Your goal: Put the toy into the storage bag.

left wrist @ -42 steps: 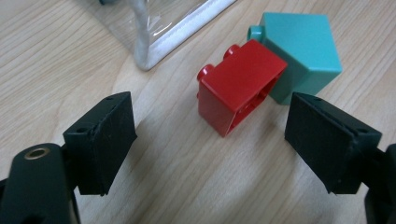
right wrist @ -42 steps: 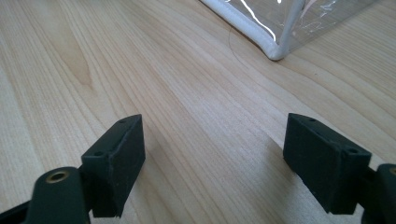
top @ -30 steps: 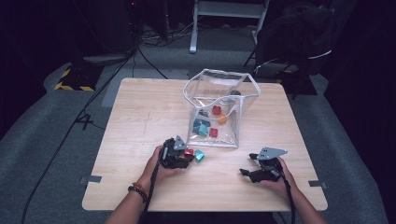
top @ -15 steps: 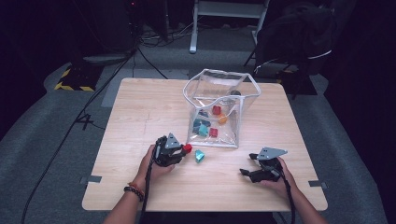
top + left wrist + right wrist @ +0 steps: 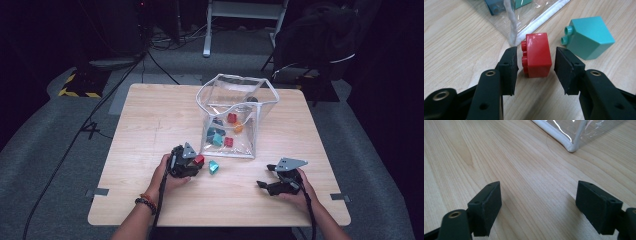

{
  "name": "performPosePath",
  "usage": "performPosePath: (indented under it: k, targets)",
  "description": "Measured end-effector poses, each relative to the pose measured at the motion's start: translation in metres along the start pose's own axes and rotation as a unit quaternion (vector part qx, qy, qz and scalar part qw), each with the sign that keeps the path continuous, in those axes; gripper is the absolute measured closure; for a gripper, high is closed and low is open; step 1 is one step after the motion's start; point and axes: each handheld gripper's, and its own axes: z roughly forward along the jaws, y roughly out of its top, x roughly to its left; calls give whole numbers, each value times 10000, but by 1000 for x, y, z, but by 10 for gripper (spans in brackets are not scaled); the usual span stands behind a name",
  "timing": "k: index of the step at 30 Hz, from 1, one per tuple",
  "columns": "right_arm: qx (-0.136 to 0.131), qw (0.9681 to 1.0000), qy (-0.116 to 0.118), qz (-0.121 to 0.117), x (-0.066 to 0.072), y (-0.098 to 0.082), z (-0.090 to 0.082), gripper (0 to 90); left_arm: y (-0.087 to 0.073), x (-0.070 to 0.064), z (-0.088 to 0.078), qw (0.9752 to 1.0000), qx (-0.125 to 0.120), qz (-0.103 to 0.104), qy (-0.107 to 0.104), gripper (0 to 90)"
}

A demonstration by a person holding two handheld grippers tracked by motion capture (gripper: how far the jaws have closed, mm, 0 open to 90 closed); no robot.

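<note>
Left gripper view: red brick (image 5: 537, 55) lies studs leftward, lengthwise between slightly parted jaws.

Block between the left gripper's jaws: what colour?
Red block, clearest in the left gripper view.

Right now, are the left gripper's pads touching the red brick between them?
Apart. In the left gripper view, the red brick sits on the table between the left gripper's pads, with wood visible on both sides; the jaws have just been opening.
</note>
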Motion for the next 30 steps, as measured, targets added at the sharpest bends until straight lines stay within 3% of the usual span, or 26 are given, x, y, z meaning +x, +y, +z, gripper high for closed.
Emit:
performPosePath:
  k: [4,11,15,16,25,30]
  targets:
    - [-3,10000,0,-5,0,0,0,211,3,-3,2,9997,59,153,165,670]
    - [-4,10000,-2,-8,0,0,0,211,2,3,-6,9997,-113,65,197,676]
    - [-3,10000,-1,-5,0,0,0,211,1,10,-15,9993,-162,-6,324,676]
    - [-3,10000,-2,-7,0,0,0,211,2,13,-17,9995,-164,-50,281,676]
    - [-1,10000,-8,2,0,0,0,210,10,48,-51,9955,-608,-439,578,677]
    - [1,10000,-6,3,0,0,0,210,24,75,-67,9907,-871,-730,743,677]
